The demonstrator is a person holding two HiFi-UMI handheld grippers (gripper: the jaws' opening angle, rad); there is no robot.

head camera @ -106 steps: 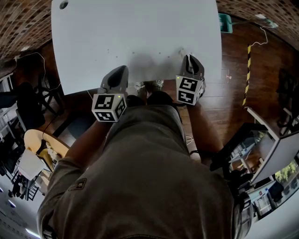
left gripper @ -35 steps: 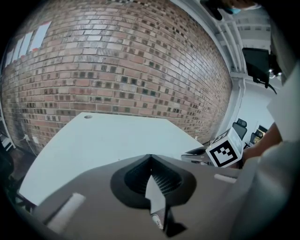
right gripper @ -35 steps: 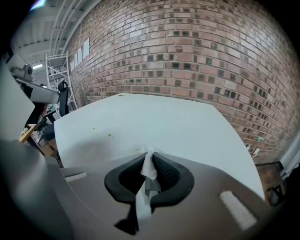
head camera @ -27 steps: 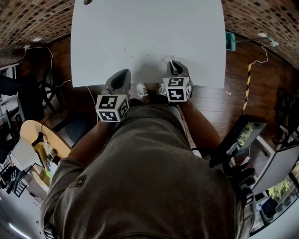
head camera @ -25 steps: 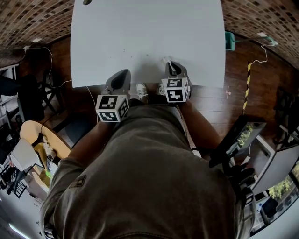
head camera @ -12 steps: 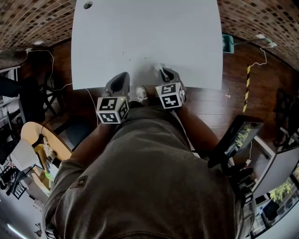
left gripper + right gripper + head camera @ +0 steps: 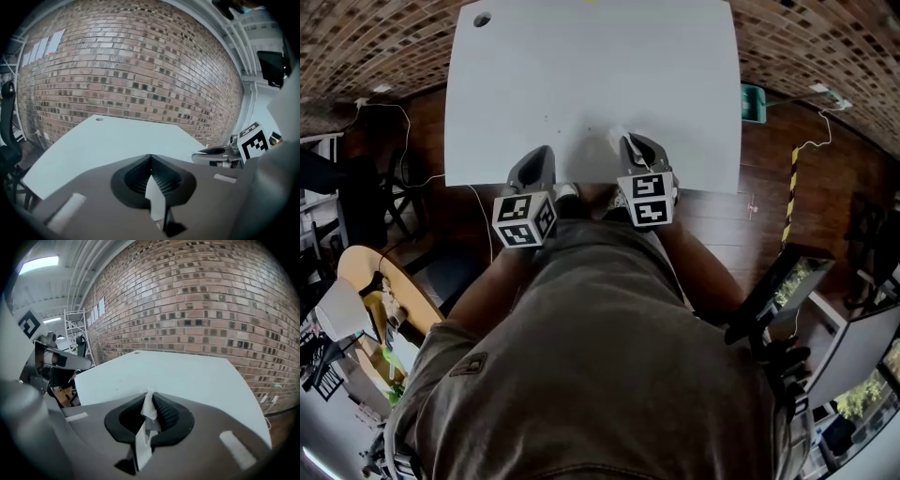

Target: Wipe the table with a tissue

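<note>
The white table [image 7: 591, 75] spreads ahead of me. My right gripper [image 7: 630, 141] hangs over its near edge, shut on a crumpled white tissue [image 7: 616, 138] that pokes out past the tips. In the right gripper view the tissue [image 7: 148, 409] is pinched between the ribbed pads, above the table [image 7: 187, 373]. My left gripper [image 7: 541, 151] hovers at the near edge, left of the right one, shut with nothing in it; its own view shows the jaws [image 7: 150, 158] closed together. A few faint specks [image 7: 547, 119] dot the table.
A grommet hole [image 7: 482, 19] sits in the table's far left corner. A green box [image 7: 752, 101] and yellow-black tape [image 7: 789, 183] lie on the wood floor to the right. A round wooden table [image 7: 380, 286] and a chair [image 7: 342, 192] stand left. A brick wall [image 7: 140, 70] is behind.
My right gripper has slid left along the table's near edge with the tissue, ending closer to the left gripper. The left gripper has barely moved.
</note>
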